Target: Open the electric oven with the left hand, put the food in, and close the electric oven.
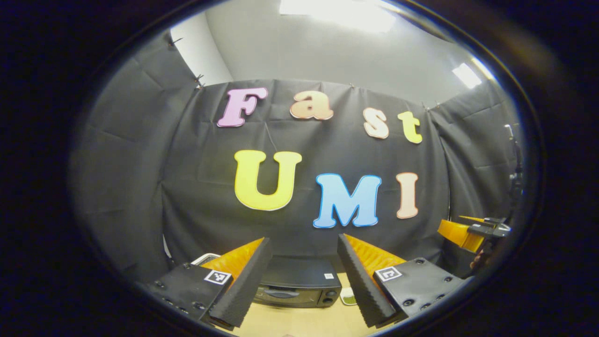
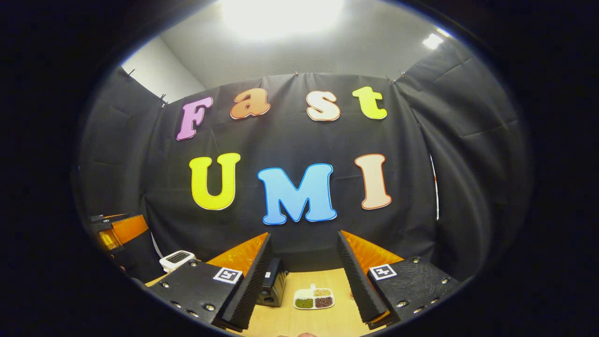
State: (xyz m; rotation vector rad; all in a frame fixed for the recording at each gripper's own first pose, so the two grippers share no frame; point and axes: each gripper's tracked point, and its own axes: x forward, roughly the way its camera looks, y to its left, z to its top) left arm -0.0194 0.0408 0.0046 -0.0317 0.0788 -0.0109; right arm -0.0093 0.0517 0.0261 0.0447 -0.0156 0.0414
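The electric oven (image 1: 297, 285) sits door-closed toward the table's (image 1: 299, 323) back edge, beyond the spread left gripper (image 1: 304, 281). The right gripper (image 2: 304, 281), also spread, faces the food tray (image 2: 314, 298) beside the oven.

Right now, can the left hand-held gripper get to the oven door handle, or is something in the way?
Probably yes. The left hand-held gripper is open and faces the oven head on. The door handle shows between its fingers, door shut, with bare table in between and nothing blocking.
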